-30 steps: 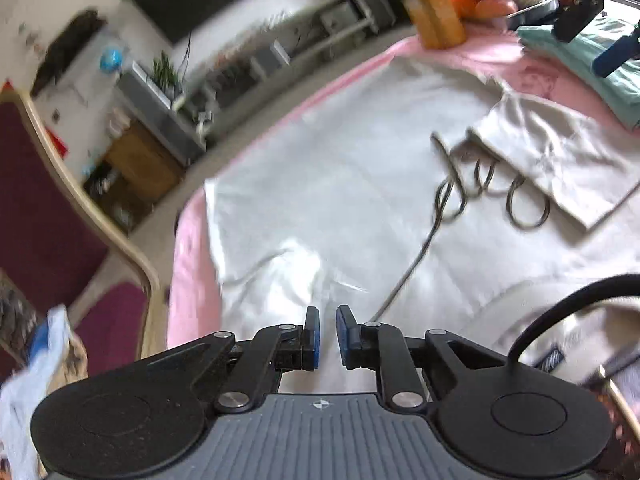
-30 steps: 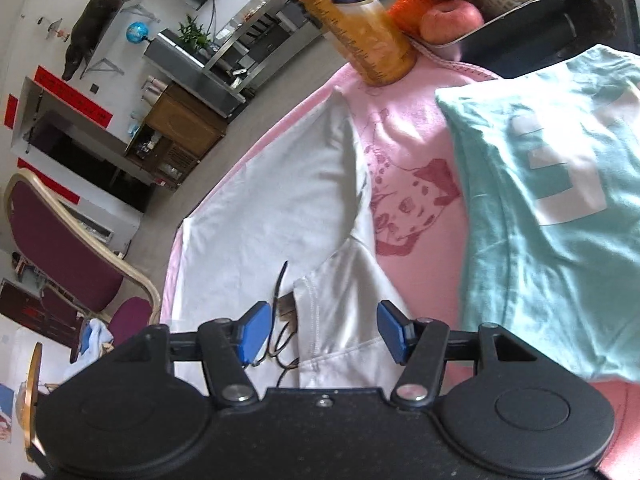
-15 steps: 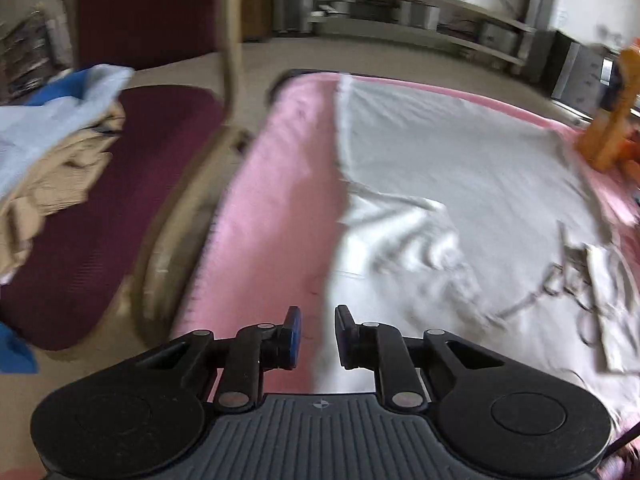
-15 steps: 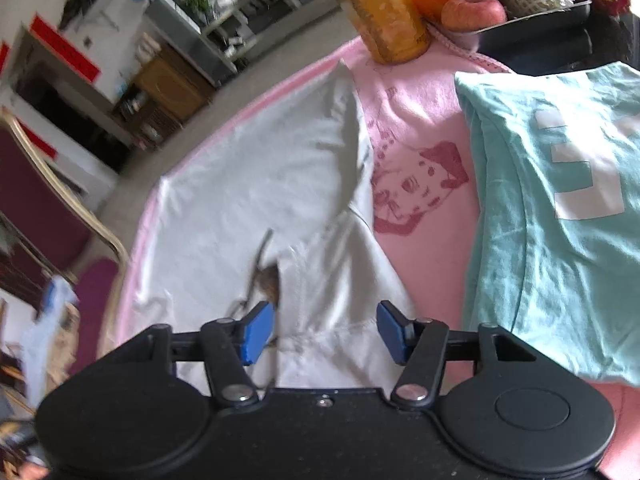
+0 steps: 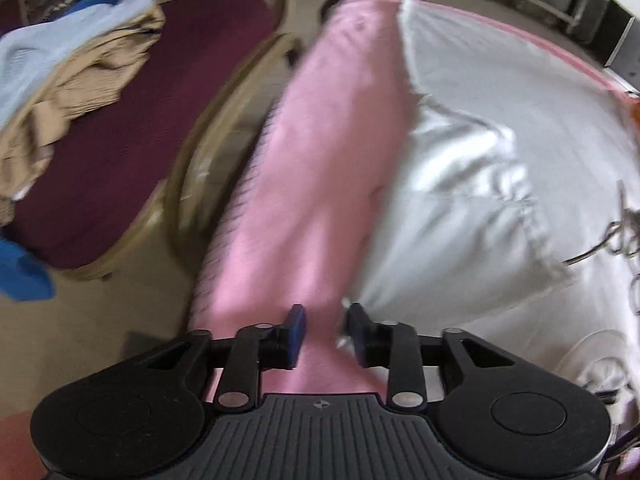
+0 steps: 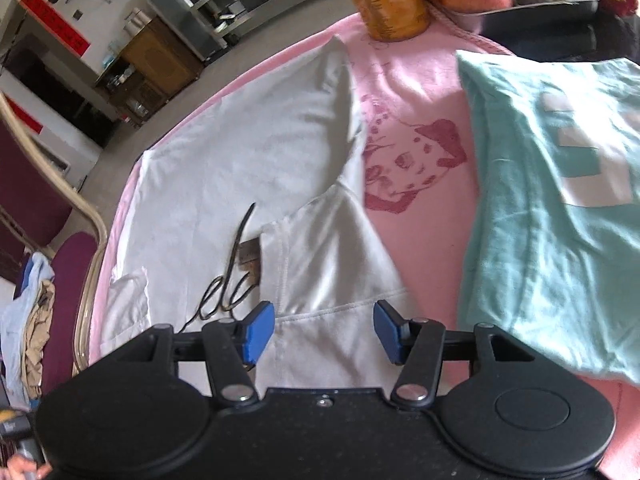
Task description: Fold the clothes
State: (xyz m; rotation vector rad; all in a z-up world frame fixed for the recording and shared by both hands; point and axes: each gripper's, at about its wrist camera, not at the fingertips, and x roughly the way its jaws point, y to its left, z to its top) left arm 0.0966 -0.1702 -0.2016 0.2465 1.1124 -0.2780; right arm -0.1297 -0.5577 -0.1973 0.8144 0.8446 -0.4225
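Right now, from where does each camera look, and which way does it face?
Left wrist: behind the left gripper, open, over the pink cloth edge, facing the chair.
Right wrist: behind the right gripper, open, over the folded sleeve, facing the teal shirt.
Shared: the white shirt.

We see a table covered by a pink cloth (image 6: 420,92) printed with a spotted dog. On it a white T-shirt (image 6: 240,152) lies spread flat from the centre toward nine o'clock, a teal shirt (image 6: 560,208) lies at three o'clock, and an orange bottle (image 6: 388,0) and a fruit tray (image 6: 532,10) stand at twelve to one o'clock
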